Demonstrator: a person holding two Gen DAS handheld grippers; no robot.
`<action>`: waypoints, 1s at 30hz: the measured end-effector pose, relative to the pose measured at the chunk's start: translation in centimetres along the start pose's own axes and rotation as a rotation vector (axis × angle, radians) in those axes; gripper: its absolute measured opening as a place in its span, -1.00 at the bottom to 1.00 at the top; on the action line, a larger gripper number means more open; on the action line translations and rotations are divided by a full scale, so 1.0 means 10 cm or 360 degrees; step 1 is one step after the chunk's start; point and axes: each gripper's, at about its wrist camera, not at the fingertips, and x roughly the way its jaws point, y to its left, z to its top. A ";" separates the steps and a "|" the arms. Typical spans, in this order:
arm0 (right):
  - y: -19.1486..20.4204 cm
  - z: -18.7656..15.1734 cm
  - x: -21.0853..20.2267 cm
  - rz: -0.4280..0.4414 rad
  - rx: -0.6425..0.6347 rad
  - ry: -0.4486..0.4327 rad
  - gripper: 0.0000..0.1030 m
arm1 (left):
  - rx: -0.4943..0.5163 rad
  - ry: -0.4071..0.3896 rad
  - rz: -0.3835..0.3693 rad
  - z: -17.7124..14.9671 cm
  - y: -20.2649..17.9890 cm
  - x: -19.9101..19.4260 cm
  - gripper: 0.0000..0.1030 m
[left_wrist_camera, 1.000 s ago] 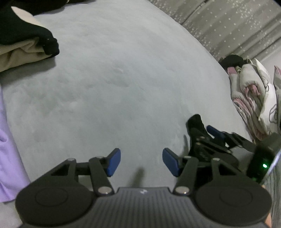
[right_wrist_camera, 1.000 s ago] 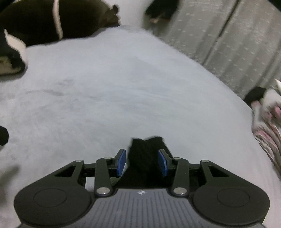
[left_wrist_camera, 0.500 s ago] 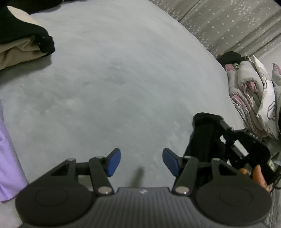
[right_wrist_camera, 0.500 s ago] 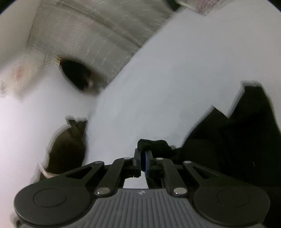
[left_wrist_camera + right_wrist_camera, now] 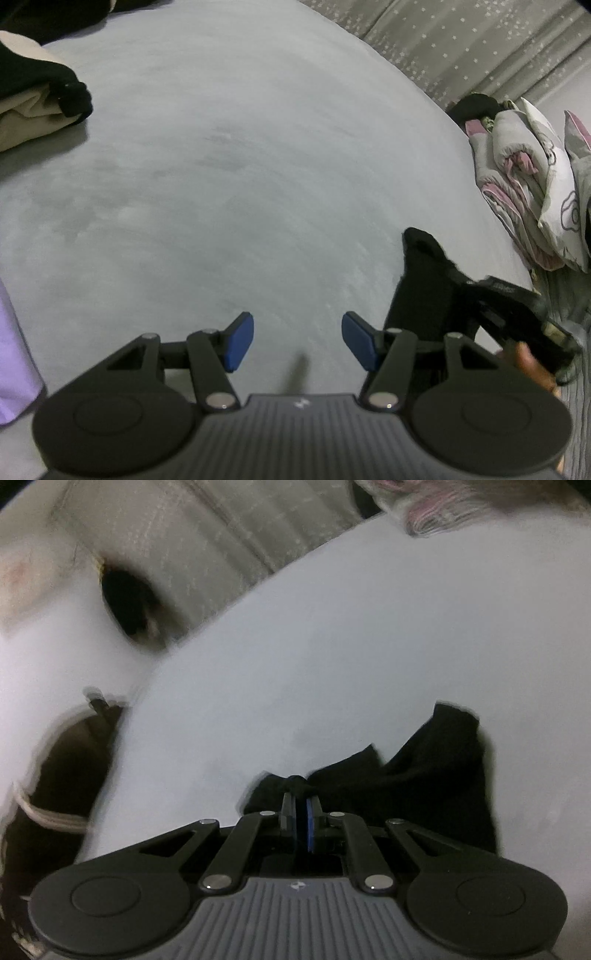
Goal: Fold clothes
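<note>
Between right fingers: black garment, pinched | left fingers: wide, holding nothing

Wide grey-blue bed surface fills most of left wrist view, soft nap w/ faint brush marks. Behind it, grey curtains w/ small pale dots, hanging in folds. Bunched floral bedding, grey/pink/white, at right edge. Dim indoor light; right wrist view washed out and blurred.

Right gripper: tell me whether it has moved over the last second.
Yes. The right gripper has rolled over with its jaws shut on the black garment; the curtain, formerly upper right, now sits upper left.
</note>
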 end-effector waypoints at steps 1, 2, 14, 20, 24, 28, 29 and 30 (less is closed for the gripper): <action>0.06 -0.03 0.03 -0.0042 -0.0101 0.0006 -0.84 | 0.0010 0.0000 0.0004 -0.01 -0.01 0.01 0.07; 0.11 -0.05 0.06 -0.0084 -0.0201 0.0011 -0.84 | 0.0019 0.0001 0.0009 -0.02 -0.02 0.02 0.08; 0.45 -0.16 -0.36 -0.0167 -0.0633 -0.0289 -0.53 | 0.0020 0.0005 0.0035 -0.05 -0.05 0.04 0.08; 0.32 -0.39 0.07 -0.0163 -0.0681 0.0067 -0.58 | 0.0069 0.0020 0.0042 -0.09 -0.10 0.07 0.08; 0.27 -0.29 -0.07 -0.0111 -0.0560 -0.0038 -0.53 | 0.0079 0.0031 0.0033 -0.09 -0.09 0.07 0.13; 0.20 -0.32 0.07 -0.0256 -0.0572 0.0135 -0.31 | 0.0105 0.0046 0.0026 -0.10 -0.11 0.07 0.16; 0.20 -0.34 0.09 -0.0253 -0.0654 0.0127 -0.31 | 0.0113 0.0049 0.0023 -0.11 -0.11 0.07 0.16; 0.23 -0.32 -0.01 -0.0252 -0.0653 0.0095 -0.31 | 0.0120 0.0052 0.0021 -0.12 -0.12 0.07 0.16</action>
